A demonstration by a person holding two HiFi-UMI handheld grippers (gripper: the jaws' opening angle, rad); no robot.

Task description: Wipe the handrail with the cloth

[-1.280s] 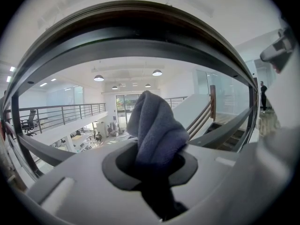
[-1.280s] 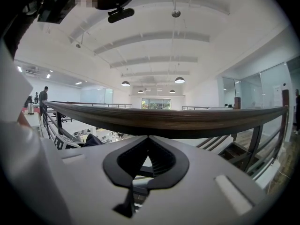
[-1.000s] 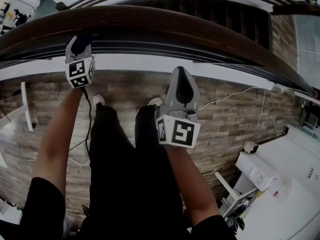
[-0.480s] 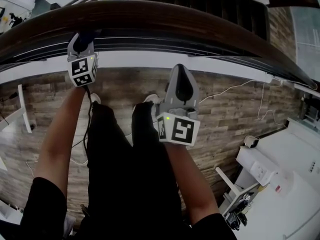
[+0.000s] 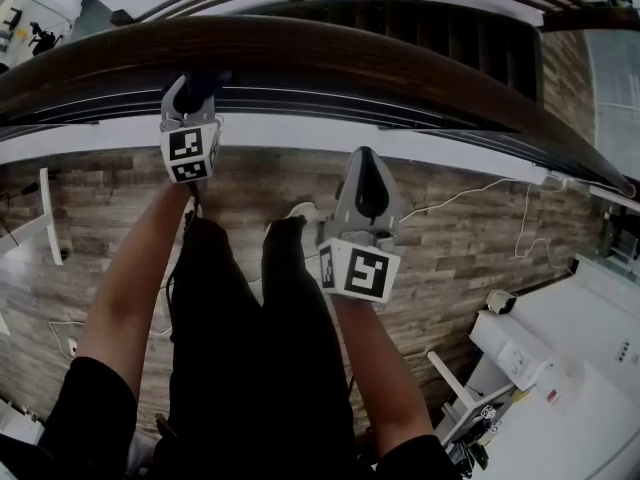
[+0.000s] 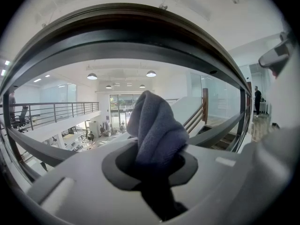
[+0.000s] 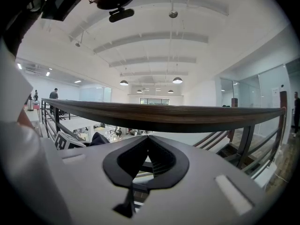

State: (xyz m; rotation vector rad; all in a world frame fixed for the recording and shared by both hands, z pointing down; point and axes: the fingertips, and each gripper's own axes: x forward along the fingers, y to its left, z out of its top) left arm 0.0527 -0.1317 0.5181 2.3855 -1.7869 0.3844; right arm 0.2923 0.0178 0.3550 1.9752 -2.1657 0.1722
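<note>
In the head view, the dark wooden handrail (image 5: 330,53) arcs across the top of the frame from the left edge down to the right edge. The left gripper (image 5: 200,86) is raised to it in the upper left, with a dark cloth (image 5: 207,76) bunched at its tip against the near lower edge of the rail. The right gripper (image 5: 362,163) sits lower, near the middle of the frame. It points up at the rail from well below it, over the wood-plank floor (image 5: 470,238).

In the left gripper view, the jaws are clamped on the cloth. A grey-blue wad stands up from between them in the centre of the frame. The underside of the rail curves overhead across the upper half. The top of the cloth lies below that band, and this view does not settle whether the two are touching.

In the right gripper view, the jaws are closed tip to tip with nothing between them. The rail runs level across the middle of the frame, apart from the jaws.

As for progress, the wiping looks to be under way at the left part of the rail. No mark on the wood shows which stretch has been done. By my judgement, the long run towards the right of the head view is yet to be covered.
</note>
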